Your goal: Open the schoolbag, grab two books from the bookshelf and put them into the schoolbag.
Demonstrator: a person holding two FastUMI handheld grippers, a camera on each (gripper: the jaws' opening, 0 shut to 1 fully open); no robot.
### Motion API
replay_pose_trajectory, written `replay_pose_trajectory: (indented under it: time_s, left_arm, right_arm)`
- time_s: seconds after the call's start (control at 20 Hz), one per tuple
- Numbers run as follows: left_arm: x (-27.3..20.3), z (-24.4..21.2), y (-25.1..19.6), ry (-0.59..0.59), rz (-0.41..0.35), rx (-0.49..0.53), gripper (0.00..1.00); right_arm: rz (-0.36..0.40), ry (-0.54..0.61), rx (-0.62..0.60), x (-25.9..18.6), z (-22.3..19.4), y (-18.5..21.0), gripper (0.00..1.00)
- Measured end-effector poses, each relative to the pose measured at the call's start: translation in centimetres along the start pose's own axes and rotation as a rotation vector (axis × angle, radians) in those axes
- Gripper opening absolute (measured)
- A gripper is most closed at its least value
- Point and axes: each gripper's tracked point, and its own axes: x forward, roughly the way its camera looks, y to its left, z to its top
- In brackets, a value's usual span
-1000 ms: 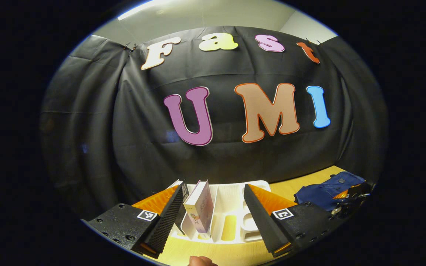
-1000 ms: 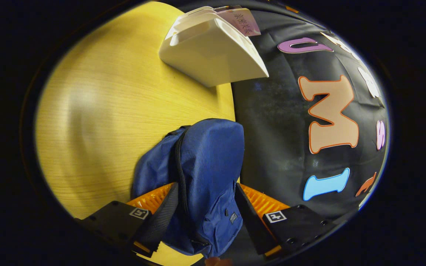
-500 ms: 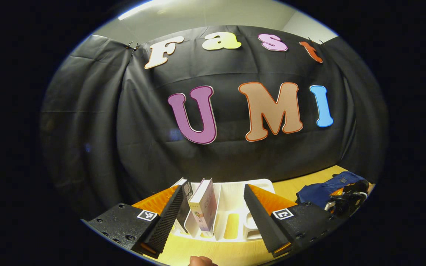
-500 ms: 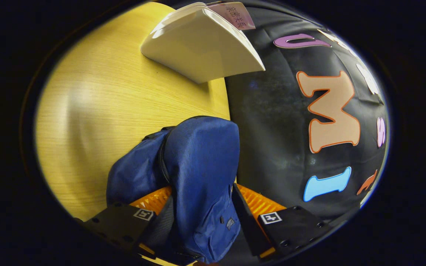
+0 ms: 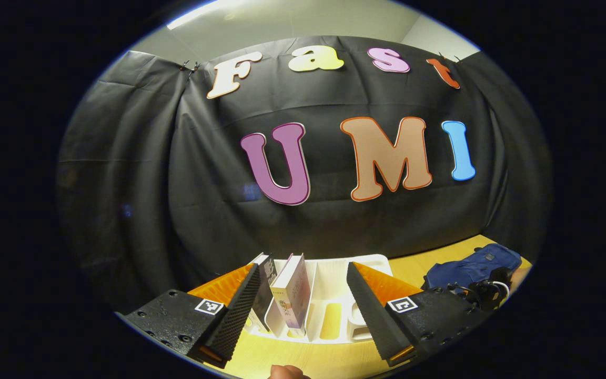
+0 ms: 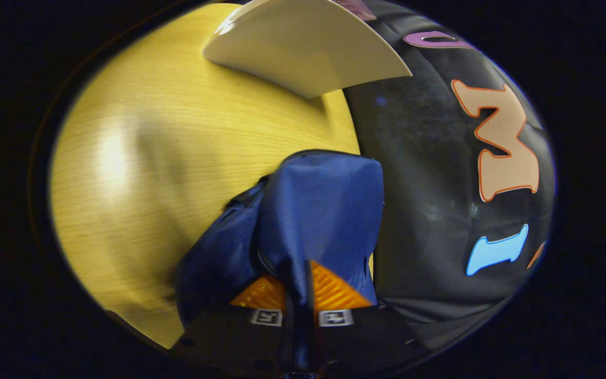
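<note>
Schoolbag [image 6: 324,210] sits on the counter [image 6: 140,158], right between your right gripper [image 6: 299,310] fingers, which are pinched closed on a fold of its blue fabric near the zipper line. The bag stretches forward from the fingertips toward the booth wall. Can't tell from the right gripper view whether the zip is open at all; looks like the opening step is only starting.

Your left gripper [image 5: 303,310] hangs with its fingers spread wide, holding nothing. Ahead of and between those fingers stands the white bookshelf [image 5: 334,295] on the counter. The pale book [image 5: 292,289] is upright in a slot just inside the left finger, and a darker book [image 5: 266,284] sits beside it, partly hidden behind that finger. In the left gripper view the schoolbag is well off past the right finger, with the right gripper at it.

Progress: early. Both books are in the shelf, none grabbed, none packed. Left to do, by my read: get the bag open, pull each book out, drop both in. The left fingers are lined up with the shelf but not yet around a book.
</note>
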Motion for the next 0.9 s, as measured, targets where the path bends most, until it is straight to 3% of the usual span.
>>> replay_pose_trajectory:
  time_s: [0.1,0.2,0.35,0.55,0.6,0.65,0.75,0.9]
  left_arm:
    - [0.0,-0.1,0.3,0.005,0.01,0.001,1.0]
    - [0.0,-0.3,0.6,0.01,0.018,-0.006,0.96]
    - [0.2,-0.4,0.8,0.015,0.024,-0.007,0.96]
    - [0.6,-1.1,0.9,0.034,0.02,-0.013,1.0]
    - [0.8,-1.3,0.9,0.047,0.014,-0.025,0.96]
    - [0.8,-1.4,1.2,0.053,0.018,-0.034,1.0]
    - [1.0,-1.7,1.5,0.059,0.028,-0.042,0.96]
    - [1.2,-1.8,1.8,0.053,0.036,-0.035,1.0]
  right_arm:
    - [0.002,0.015,0.057,0.5,-0.1,0.1,0.11]
    - [0.003,0.037,0.047,0.5,-0.5,0.1,0.14]
    - [0.039,0.044,0.09,0.4,-0.3,0.2,0.05]
    - [0.1,0.055,0.247,0.5,-0.4,0.3,0.02]
    - [0.107,0.053,0.284,0.4,-0.4,0.1,0.04]
    - [0.107,0.044,0.319,0.1,-0.2,-0.2,0.05]
    - [0.103,0.024,0.386,-0.5,0.1,-1.1,0.07]
    - [0.091,-0.01,0.522,-1.4,0.3,-3.3,0.04]
